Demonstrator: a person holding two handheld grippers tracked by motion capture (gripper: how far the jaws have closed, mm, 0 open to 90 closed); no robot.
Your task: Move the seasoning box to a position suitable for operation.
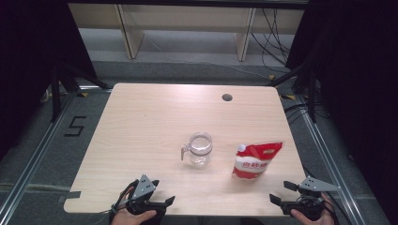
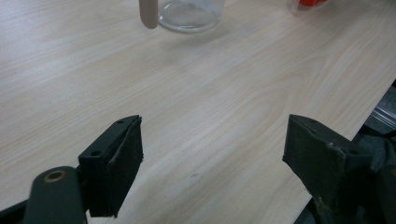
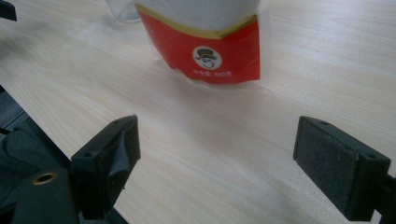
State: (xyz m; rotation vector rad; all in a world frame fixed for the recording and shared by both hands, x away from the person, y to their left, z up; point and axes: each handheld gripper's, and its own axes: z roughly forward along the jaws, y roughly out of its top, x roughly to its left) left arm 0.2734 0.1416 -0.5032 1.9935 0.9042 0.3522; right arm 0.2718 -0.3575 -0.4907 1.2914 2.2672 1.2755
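My left tool [image 1: 162, 192] rests low at the near edge of the counter [image 1: 155, 122], its jaws spread wide with nothing between them — just bare pale wood in the gap. My right tool [image 1: 280, 192] sits at the near right corner of the counter, jaws equally wide apart and empty, partly hanging over the edge.

Ahead of my left tool and a little to its right stands the glass jar [image 1: 199, 149], upright, clear, with a handle on the side turned toward that tool. In the left gripper view the jar [image 2: 189, 14] sits well beyond the jaw tips, its pale handle hanging at the top of the frame, well apart from my pads.

Ahead of my right tool and slightly to its left stands the red-and-white pouch [image 1: 256, 160], upright and leaning a bit, near the jar but not touching it. In the right gripper view the pouch [image 3: 210, 46] faces me beyond the open jaws — its red lower band with a small round logo is plain to read, and the jar's base peeks out behind it. Neither tool touches anything but my own hands.
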